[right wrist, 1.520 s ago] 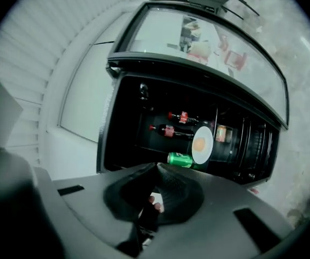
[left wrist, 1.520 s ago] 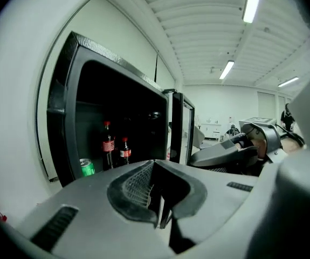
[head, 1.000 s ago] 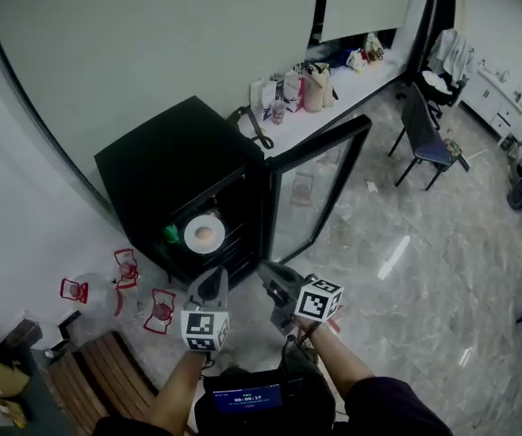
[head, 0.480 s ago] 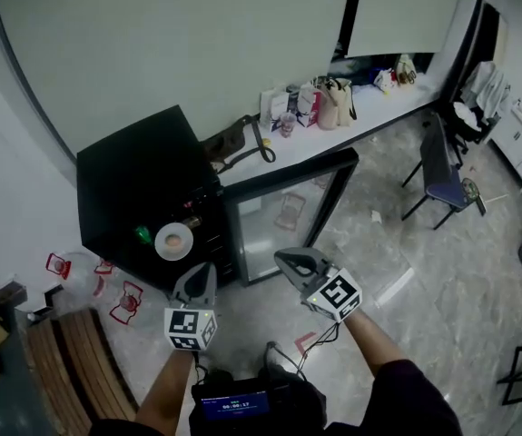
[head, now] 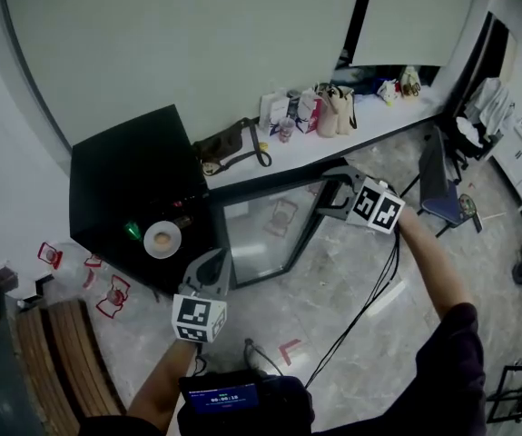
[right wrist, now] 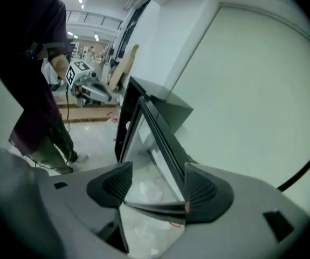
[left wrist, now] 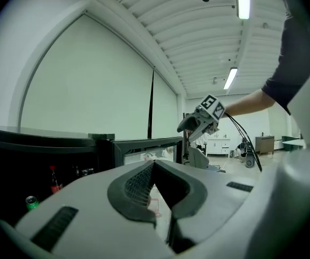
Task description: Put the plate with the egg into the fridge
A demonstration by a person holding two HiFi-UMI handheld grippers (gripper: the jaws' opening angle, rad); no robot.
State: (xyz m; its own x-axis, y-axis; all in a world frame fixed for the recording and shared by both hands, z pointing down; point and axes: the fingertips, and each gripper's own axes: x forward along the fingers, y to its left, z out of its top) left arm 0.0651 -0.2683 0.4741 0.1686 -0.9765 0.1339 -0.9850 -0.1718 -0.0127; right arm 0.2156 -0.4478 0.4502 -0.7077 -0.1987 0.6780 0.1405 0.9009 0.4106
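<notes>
The black fridge is standing at the left with its inside showing. The plate with the egg is sitting on a shelf inside the fridge, just right of a green can on the same shelf.

In front of the fridge and a little right of the plate, the left gripper is pointing towards the open compartment. Its jaws are resting together with nothing between them, and it is staying clear of the fridge.

The glass door is swinging out from the fridge's right side, standing open over the floor.

At the door's far top corner, away from the fridge body, the right gripper is reaching in at the end of an outstretched arm. Its jaws have just been opening and are now standing wide apart, with the door's top edge running between them. The edge seems to be lying close against one pad, though the picture is too soft to tell whether they are touching.

Behind the fridge door, a white counter is carrying several bags.
</notes>
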